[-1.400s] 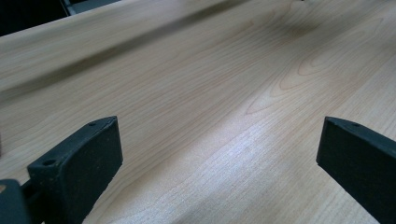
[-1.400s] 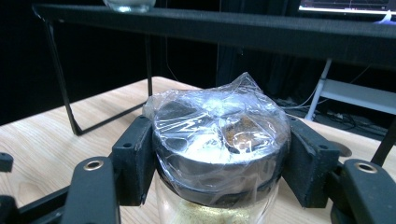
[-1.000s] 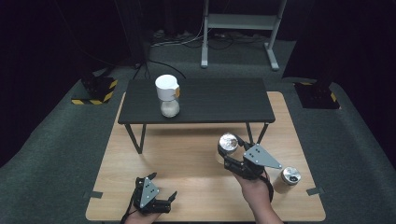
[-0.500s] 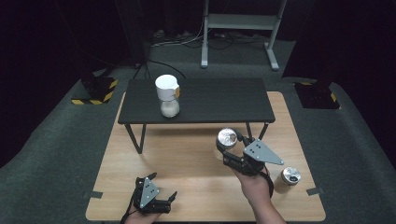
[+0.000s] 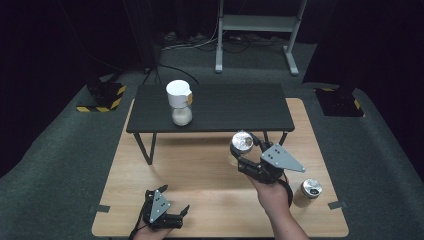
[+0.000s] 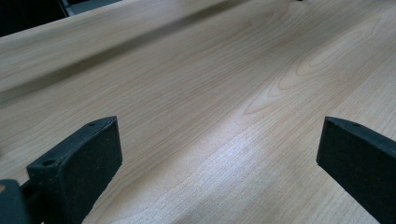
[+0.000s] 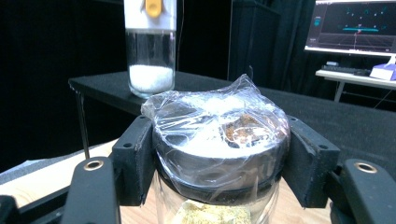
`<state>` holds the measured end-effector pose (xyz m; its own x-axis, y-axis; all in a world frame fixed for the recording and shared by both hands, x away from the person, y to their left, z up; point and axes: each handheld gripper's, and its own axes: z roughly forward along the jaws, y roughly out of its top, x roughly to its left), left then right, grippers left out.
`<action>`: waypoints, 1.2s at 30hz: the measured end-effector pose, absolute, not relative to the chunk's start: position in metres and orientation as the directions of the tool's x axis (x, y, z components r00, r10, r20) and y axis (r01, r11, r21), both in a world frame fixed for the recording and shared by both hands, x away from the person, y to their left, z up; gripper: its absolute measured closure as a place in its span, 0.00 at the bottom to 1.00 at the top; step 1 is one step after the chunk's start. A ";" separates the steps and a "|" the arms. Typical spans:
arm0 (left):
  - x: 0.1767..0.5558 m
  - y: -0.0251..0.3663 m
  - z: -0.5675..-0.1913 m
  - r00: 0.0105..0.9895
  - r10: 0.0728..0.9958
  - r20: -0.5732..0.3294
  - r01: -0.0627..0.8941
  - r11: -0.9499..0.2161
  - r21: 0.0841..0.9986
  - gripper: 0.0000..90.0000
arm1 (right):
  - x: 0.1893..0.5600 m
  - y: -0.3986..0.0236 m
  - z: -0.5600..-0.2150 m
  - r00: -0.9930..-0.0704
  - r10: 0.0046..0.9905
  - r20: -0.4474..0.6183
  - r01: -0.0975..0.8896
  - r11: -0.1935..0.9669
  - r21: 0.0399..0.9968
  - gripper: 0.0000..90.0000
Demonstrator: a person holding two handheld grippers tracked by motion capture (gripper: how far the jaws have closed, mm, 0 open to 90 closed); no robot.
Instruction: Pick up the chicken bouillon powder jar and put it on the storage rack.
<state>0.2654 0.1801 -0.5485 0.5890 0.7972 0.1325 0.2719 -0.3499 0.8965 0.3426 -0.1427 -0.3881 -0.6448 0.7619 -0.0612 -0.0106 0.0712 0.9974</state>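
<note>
My right gripper (image 5: 240, 154) is shut on a glass jar (image 5: 242, 141) just under its silvery lid and holds it a little above the wooden board (image 5: 200, 165), in front of the low black table (image 5: 235, 107). Seen from the right gripper view, clear plastic wrap covers the held jar (image 7: 219, 126), its dark lid sits between the black pads (image 7: 135, 158), and yellowish grains lie inside. A white-lidded jar (image 5: 179, 104) with white powder stands on the black table. My left gripper (image 5: 167, 212) rests open on the board's near left, with bare wood between its fingers (image 6: 84, 158).
Another metal-lidded jar (image 5: 308, 192) stands on the board at the near right. The black table's legs (image 5: 145, 147) stand on the board. A metal stand (image 5: 255, 22) and cables lie on the dark floor behind. A lit monitor (image 7: 355, 23) is far off.
My right gripper has risen a little with the jar and edged toward the black table. The left gripper has stayed where it was.
</note>
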 end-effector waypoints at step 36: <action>0.266 0.182 -0.548 0.593 0.796 0.119 0.272 -0.337 0.901 0.01 | 0.362 -0.131 -0.335 -0.629 0.772 -0.096 -0.090 0.051 0.995 0.38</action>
<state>0.2657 0.1819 -0.5483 0.5930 0.7964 0.1189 0.2722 -0.3372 0.9012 0.3617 -0.1306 -0.3354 -0.6286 0.7717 -0.0962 -0.0902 0.0505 0.9946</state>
